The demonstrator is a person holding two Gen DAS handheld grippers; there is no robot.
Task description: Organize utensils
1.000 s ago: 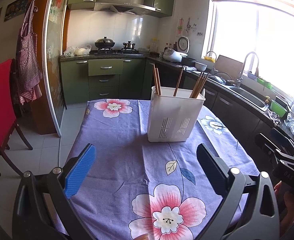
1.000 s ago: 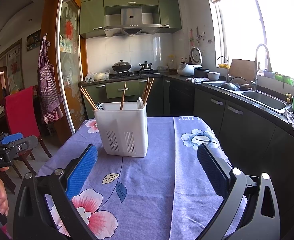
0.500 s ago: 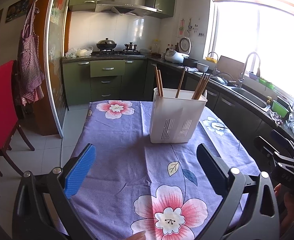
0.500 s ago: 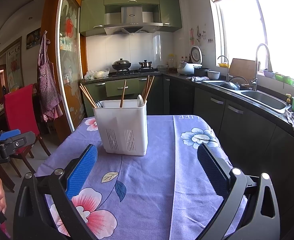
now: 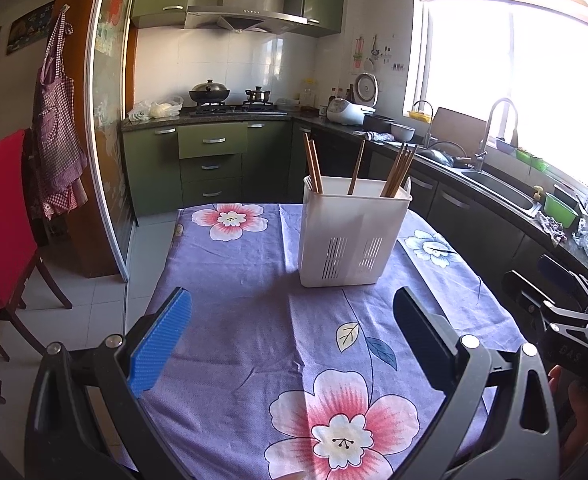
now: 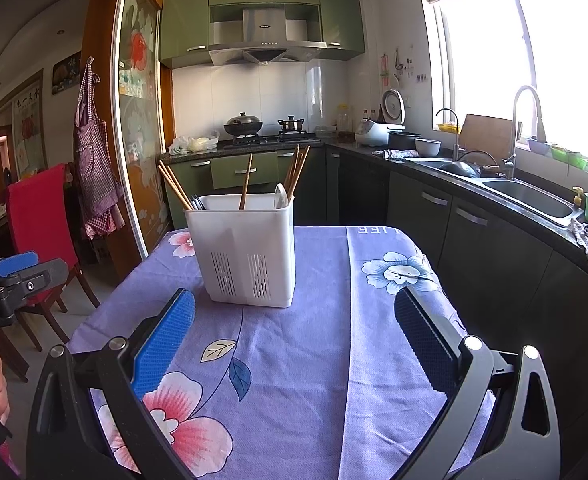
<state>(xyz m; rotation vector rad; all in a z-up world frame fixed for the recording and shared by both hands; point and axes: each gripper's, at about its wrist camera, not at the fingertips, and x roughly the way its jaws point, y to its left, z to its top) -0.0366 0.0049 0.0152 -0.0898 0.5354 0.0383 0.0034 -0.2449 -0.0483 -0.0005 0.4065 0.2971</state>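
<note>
A white slotted utensil holder stands upright on the purple floral tablecloth. Several brown chopsticks lean out of it, and a white spoon and dark fork tines show at its rim in the right wrist view. My left gripper is open and empty, well short of the holder. My right gripper is also open and empty, with the holder just beyond its fingers. Each view catches the other gripper at its edge.
A red chair stands off the table's left side. Green cabinets, a stove with pots and a counter with a sink run behind and to the right. The table's right edge drops toward dark cabinets.
Both views have drawn back and risen a little, so the holder sits slightly farther from the fingers. Both grippers stay open and empty.
</note>
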